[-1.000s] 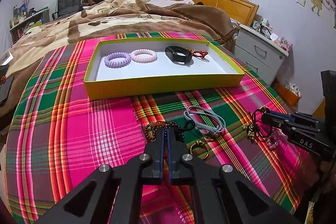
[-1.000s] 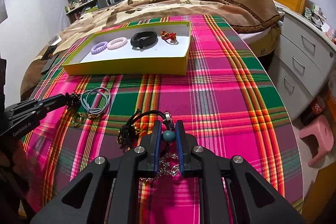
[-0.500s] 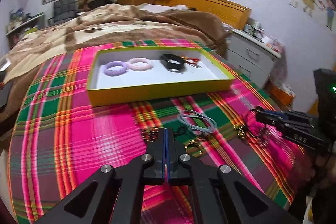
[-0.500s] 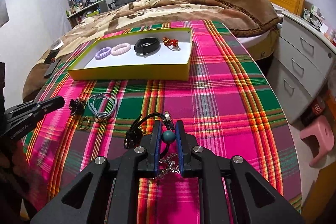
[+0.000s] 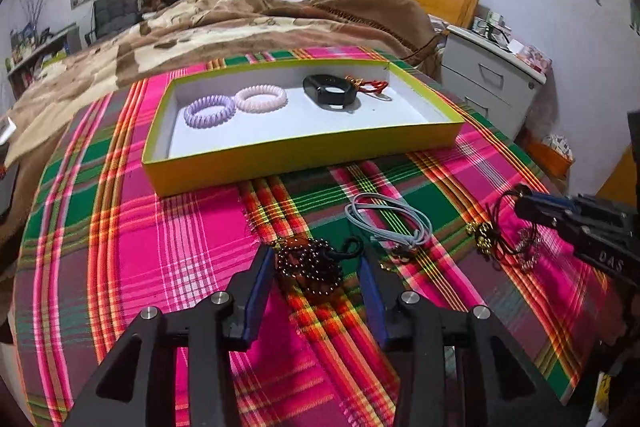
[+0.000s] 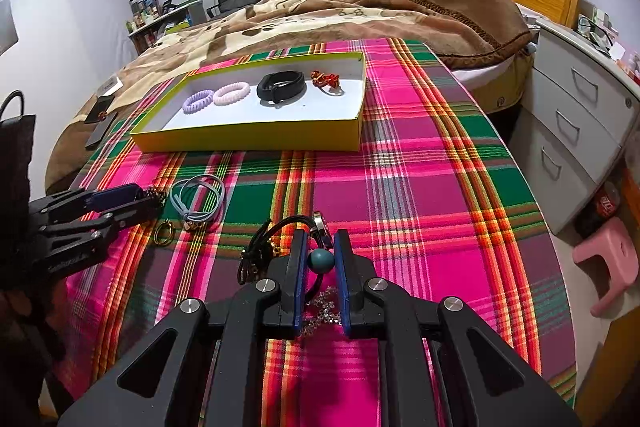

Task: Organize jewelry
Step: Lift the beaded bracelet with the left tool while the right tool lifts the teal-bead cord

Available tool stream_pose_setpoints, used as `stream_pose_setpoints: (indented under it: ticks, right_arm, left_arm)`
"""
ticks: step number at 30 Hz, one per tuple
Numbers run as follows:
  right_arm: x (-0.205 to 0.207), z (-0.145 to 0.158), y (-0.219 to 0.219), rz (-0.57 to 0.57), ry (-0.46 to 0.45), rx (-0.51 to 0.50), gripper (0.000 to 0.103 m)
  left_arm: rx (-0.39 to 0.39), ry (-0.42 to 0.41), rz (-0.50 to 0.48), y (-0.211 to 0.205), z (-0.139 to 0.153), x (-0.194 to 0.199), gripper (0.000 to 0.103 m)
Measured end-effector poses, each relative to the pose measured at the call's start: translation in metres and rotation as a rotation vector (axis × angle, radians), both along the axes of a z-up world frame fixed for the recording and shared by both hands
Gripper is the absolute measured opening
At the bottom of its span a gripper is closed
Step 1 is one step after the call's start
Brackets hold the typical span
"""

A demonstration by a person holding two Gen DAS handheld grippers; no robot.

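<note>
Dark bead bracelet (image 5: 310,265) heaped between opening left gripper (image 5: 316,269) pads, unpressed, box (image 5: 304,153) at 12 o'clock; right gripper (image 6: 320,261) clamped on teal bead (image 6: 320,260)

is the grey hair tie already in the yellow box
No, the grey hair tie lies on the plaid cloth in front of the yellow box, outside it.
</note>
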State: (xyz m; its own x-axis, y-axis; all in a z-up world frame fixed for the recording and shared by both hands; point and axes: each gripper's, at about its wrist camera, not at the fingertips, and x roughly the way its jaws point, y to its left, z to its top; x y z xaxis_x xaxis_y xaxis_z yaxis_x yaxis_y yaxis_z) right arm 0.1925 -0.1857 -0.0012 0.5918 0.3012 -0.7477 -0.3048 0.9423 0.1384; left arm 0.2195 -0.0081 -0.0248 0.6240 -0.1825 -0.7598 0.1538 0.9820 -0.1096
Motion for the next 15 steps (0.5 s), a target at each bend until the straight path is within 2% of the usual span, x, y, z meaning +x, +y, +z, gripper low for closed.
stream_pose_setpoints:
  ticks: [2, 4, 7, 11, 15]
  right_arm:
    - [0.0, 0.0, 0.0, 0.0, -0.002, 0.0, 0.014]
    - [-0.001, 0.0, 0.0, 0.001, -0.003, 0.001, 0.014]
    - [-0.002, 0.002, 0.001, 0.003, -0.006, 0.003, 0.014]
    - [-0.004, 0.006, 0.001, -0.001, -0.015, 0.01, 0.014]
    - [-0.003, 0.012, 0.0, -0.004, -0.028, 0.019, 0.014]
  left_arm:
    - [-0.01, 0.015, 0.015, 0.003, -0.003, 0.004, 0.042]
    - [-0.028, 0.02, 0.023, 0.006, -0.004, 0.006, 0.033]
    - [-0.028, 0.011, 0.023, 0.007, -0.003, 0.004, 0.027]
    - [-0.03, -0.005, 0.017, 0.006, 0.001, 0.0, 0.022]
    - [-0.04, -0.022, 0.019, 0.008, 0.009, -0.007, 0.022]
